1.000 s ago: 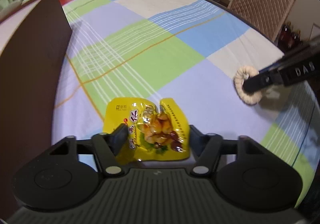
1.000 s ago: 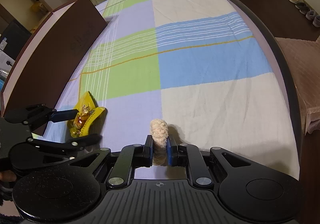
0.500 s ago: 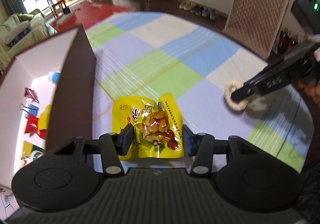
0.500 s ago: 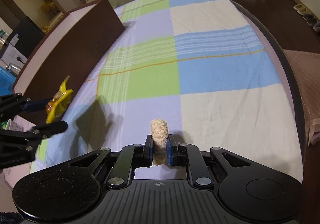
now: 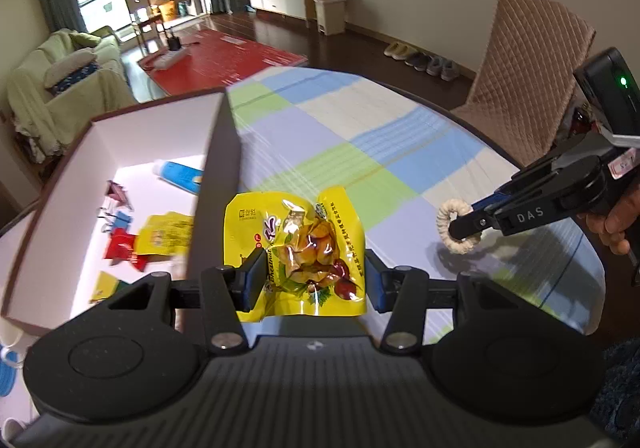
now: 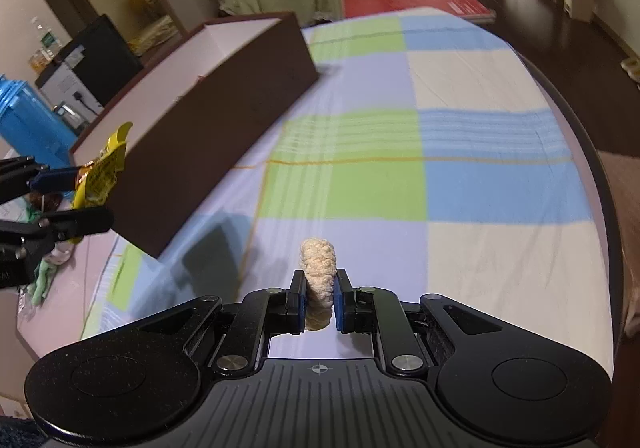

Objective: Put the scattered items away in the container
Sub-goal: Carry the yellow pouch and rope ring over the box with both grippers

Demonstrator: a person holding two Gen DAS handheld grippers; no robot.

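Held aloft at the near left edge of the checked tablecloth (image 5: 400,151): a yellow snack packet (image 5: 296,252), pinched between the pads of the left gripper (image 5: 312,280), level with the brown side wall of the open box (image 5: 216,183) and partly covering it. Packet's lower edge cut off behind the gripper body; print on it too small to read. Clamped edge-on in the right gripper (image 6: 319,302): a cream rope ring (image 6: 318,272), raised above the cloth near the table's front edge, its lower part hidden between the pads. Seen as a full loop only from the left wrist, where ring (image 5: 456,226), right gripper (image 5: 466,226) and part of a hand (image 5: 612,224) at the right border appear. Box interior also visible only there: blue tube (image 5: 178,175), red wrappers (image 5: 120,248), yellow sachets (image 5: 168,236), blurred. From the right wrist, just the box's outer wall (image 6: 224,135), the left gripper (image 6: 74,197) and packet (image 6: 102,171) at the far left.
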